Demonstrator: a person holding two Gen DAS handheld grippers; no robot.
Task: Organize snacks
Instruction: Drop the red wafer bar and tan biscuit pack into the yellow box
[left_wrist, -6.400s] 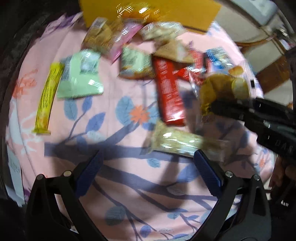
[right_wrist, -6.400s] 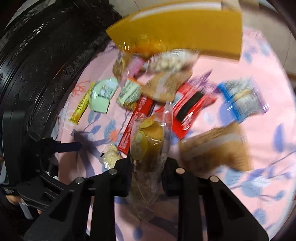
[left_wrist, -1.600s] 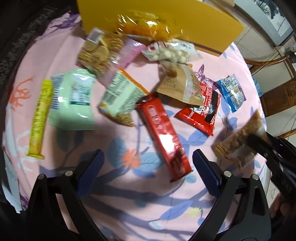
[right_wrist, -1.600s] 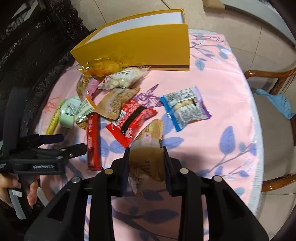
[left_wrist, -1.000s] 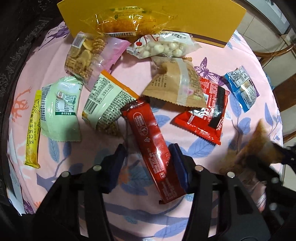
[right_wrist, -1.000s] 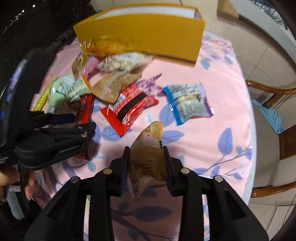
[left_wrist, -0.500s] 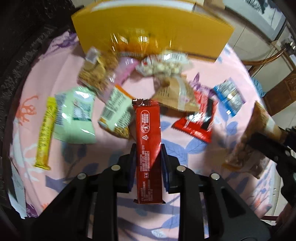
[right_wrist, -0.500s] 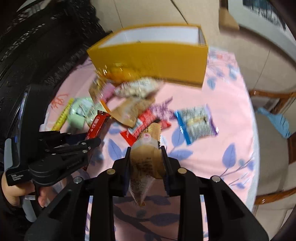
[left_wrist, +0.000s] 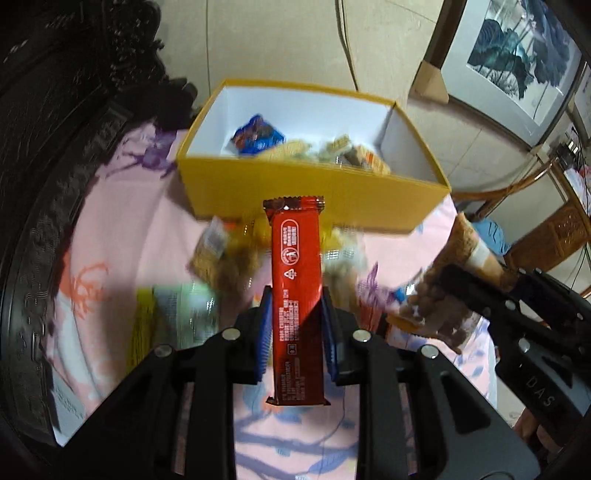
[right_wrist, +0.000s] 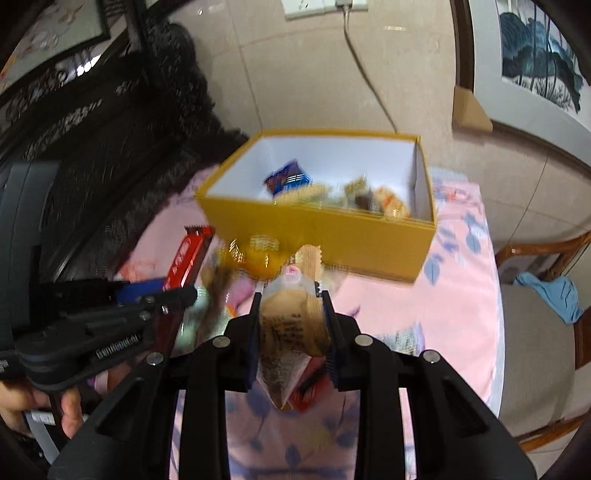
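My left gripper (left_wrist: 296, 306) is shut on a long red snack bar (left_wrist: 295, 266), held upright above the table in front of the yellow box (left_wrist: 314, 195). My right gripper (right_wrist: 290, 306) is shut on a brown snack pouch (right_wrist: 291, 325), also lifted, just short of the yellow box (right_wrist: 325, 236). The box is open on top, white inside, and holds several snacks, one a blue packet (left_wrist: 258, 138). In the right wrist view the left gripper and its red bar (right_wrist: 188, 254) sit at the left. In the left wrist view the right gripper and pouch (left_wrist: 454, 288) sit at the right.
Several loose snack packets (left_wrist: 225, 258) lie blurred on the pink floral tablecloth (left_wrist: 122, 229) in front of the box. Dark carved furniture (right_wrist: 110, 147) stands along the left. A wooden chair with blue cloth (right_wrist: 550, 291) stands at the right. A wall is behind the box.
Both grippers have risen and tilted up toward the box, carrying the red bar and the brown pouch. The box's inside has come into view.
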